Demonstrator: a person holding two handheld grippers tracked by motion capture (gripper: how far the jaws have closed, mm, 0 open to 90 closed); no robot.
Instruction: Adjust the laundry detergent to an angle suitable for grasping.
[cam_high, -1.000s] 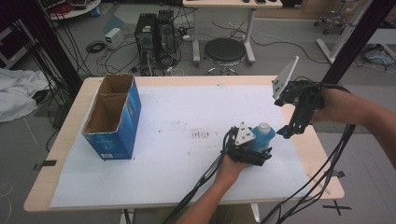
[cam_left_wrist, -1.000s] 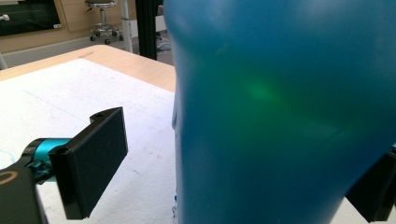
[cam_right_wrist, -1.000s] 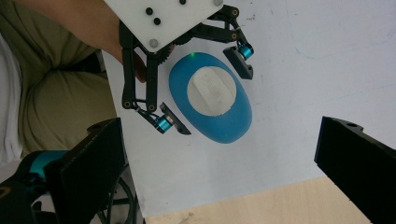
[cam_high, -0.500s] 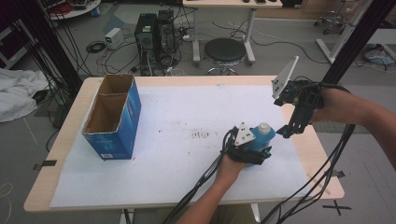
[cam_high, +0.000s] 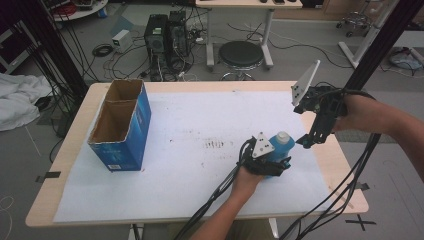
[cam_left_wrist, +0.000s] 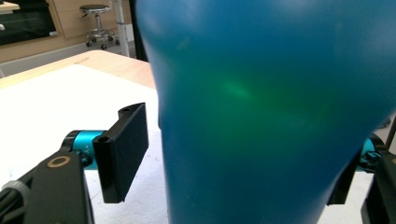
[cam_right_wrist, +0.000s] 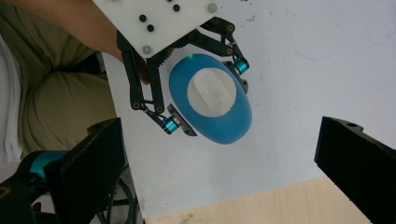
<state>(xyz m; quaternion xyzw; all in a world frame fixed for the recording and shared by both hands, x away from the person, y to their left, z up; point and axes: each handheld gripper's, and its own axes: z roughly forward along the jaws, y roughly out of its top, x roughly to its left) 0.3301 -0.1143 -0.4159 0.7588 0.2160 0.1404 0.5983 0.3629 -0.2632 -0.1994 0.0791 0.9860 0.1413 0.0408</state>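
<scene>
High view shows the upright blue plastic bottle with a white cap (cam_high: 279, 146) between the left tongs (cam_high: 272, 167), just closing around it, while the spread, empty right tongs (cam_high: 306, 142) hover at its three o'clock.

Even, soft indoor light; the close blue bottle (cam_left_wrist: 280, 112) is blurred

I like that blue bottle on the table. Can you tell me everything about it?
The blue bottle looks like smooth plastic, with a rounded oval body and a white cap on top. It stands upright on the white sheet near the table's right side. The left gripper has its jaws on both sides of it and has just been closing them; one pad is a little way off its side.
</scene>
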